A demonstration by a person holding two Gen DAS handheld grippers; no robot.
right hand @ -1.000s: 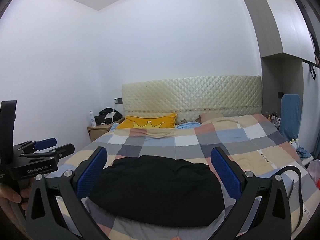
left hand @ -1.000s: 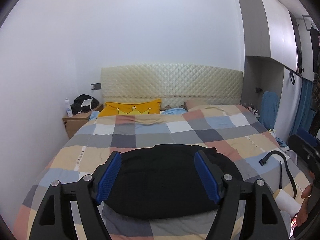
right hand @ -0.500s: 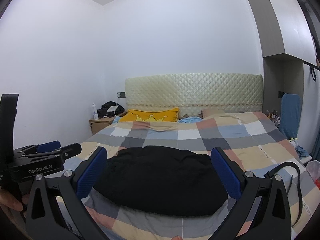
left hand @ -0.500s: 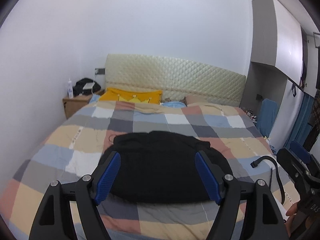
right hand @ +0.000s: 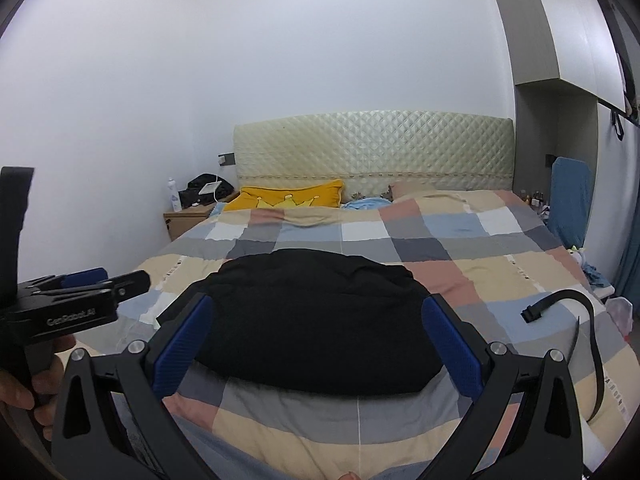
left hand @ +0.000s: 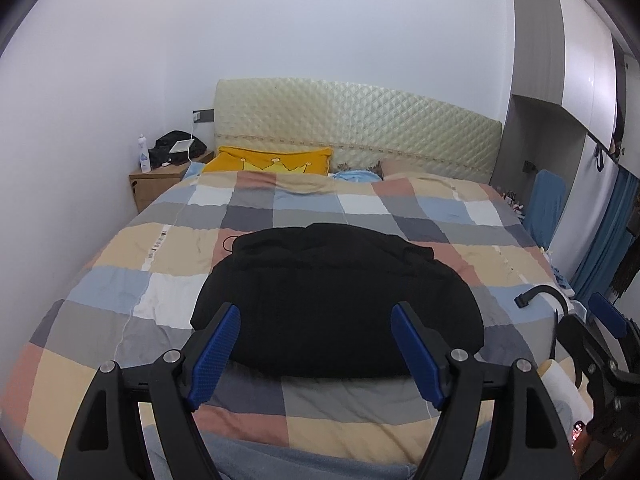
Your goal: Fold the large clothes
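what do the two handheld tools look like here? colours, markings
Both match: the left tool and right tool have matte black triangular finger frames with cut-outs, silver round bolts at the pivots, and ribbed blue pads on the inner faces. Seen from the right wrist view, the left tool's black body carries white "GenRobot.AI" lettering. No cables or sleeves visible.

Soft, even indoor light filled both views; the white wall (left hand: 280, 32) showed no glare. Fisheye distortion bent the edges, with dark vignetted corners. The black garment (right hand: 320, 312) lost detail.
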